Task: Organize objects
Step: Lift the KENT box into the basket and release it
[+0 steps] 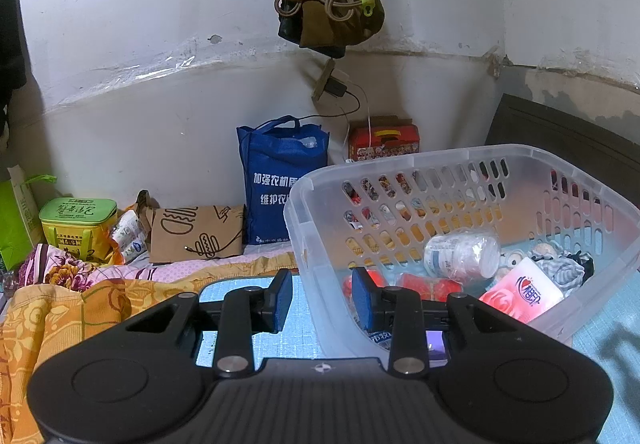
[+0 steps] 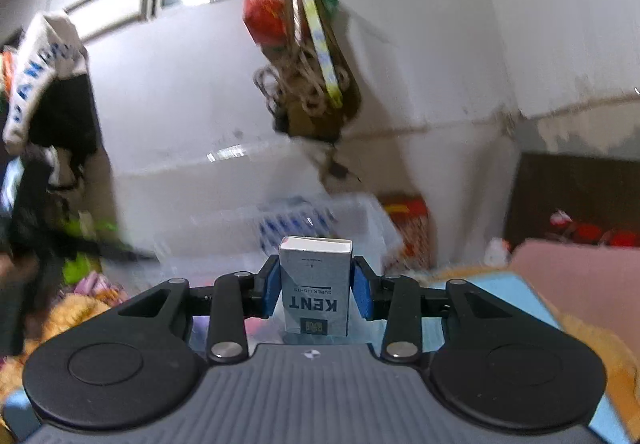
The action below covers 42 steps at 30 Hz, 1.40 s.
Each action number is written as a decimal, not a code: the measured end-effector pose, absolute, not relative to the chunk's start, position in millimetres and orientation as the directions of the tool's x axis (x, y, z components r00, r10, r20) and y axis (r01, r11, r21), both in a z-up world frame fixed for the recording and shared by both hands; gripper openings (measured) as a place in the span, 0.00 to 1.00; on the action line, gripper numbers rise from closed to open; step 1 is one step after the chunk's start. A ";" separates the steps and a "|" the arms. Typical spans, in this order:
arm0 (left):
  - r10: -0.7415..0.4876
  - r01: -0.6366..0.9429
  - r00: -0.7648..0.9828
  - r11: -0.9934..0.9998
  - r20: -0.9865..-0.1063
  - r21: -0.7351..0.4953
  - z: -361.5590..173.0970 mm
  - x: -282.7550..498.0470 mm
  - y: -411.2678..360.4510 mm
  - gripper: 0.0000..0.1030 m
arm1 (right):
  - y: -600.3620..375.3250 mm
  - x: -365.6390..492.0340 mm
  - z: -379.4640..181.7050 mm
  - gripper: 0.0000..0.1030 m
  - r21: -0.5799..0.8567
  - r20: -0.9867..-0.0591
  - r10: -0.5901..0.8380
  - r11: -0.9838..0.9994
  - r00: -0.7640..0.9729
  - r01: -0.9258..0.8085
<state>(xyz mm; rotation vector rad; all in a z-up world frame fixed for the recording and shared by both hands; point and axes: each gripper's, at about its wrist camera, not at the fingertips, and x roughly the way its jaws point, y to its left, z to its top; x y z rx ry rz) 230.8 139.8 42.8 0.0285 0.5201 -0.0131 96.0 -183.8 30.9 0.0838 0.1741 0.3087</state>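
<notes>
Blurred basket behind right gripper — cigarette pack upside-down

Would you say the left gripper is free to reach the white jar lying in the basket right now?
Probably not yet: the left gripper straddles the basket wall at its near corner, one pad outside, one inside. The white jar lies uncovered beyond, so letting go and coming over the rim should do.

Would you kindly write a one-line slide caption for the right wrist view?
Right hand-held gripper clamps a grey cigarette pack upright between its blue pads, with a blurred clear plastic basket beyond.
</notes>
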 end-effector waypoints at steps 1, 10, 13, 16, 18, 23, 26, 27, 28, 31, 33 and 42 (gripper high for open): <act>-0.008 0.022 0.867 1.000 -0.498 0.023 42.7 231.0 140.2 0.37 | -181.7 99.5 39.8 0.40 0.120 -0.153 0.334 0.941 0.930 -0.318; -0.015 0.026 0.866 1.000 -0.500 0.014 41.6 231.5 141.7 0.37 | -133.3 185.6 76.3 0.40 0.073 -0.225 0.335 0.942 0.915 -0.327; -0.015 0.025 0.866 1.000 -0.500 0.013 40.9 231.3 141.7 0.37 | -124.7 197.2 70.1 0.40 0.040 -0.242 0.320 0.946 0.916 -0.320; -0.016 0.025 0.865 1.000 -0.501 0.012 41.2 231.4 141.6 0.37 | -127.5 207.8 64.8 0.40 0.057 -0.262 0.300 0.954 0.917 -0.295; -0.017 0.026 0.865 1.000 -0.501 0.012 41.5 231.8 141.6 0.37 | -128.2 212.8 61.9 0.40 0.062 -0.281 0.294 0.956 0.914 -0.288; -0.017 0.026 0.865 1.000 -0.501 0.012 41.4 232.5 140.5 0.37 | -126.7 218.2 54.4 0.51 0.047 -0.307 0.282 0.958 0.909 -0.281; -0.015 0.025 0.865 1.000 -0.501 0.013 41.5 232.7 140.5 0.37 | -129.2 219.7 52.3 1.00 0.039 -0.279 0.237 0.971 0.931 -0.235; -0.016 0.025 0.865 1.000 -0.501 0.012 40.9 232.1 141.0 0.37 | -131.7 216.8 53.1 1.00 0.043 -0.250 0.222 0.975 0.942 -0.218; -0.016 0.026 0.866 1.000 -0.501 0.012 40.9 232.2 140.9 0.37 | -135.1 214.0 54.3 1.00 0.055 -0.245 0.229 0.973 0.942 -0.222; -0.015 0.025 0.865 1.000 -0.501 0.013 40.9 232.0 140.7 0.37 | -145.5 204.1 55.6 1.00 0.103 -0.248 0.261 0.965 0.933 -0.242; -0.016 0.026 0.865 1.000 -0.501 0.012 40.9 232.2 141.0 0.37 | -152.1 192.0 53.9 1.00 0.118 -0.239 0.263 0.963 0.935 -0.241; -0.015 0.025 0.865 1.000 -0.501 0.012 41.0 232.2 140.6 0.37 | -176.3 129.7 26.6 1.00 0.171 -0.211 0.321 0.942 0.923 -0.289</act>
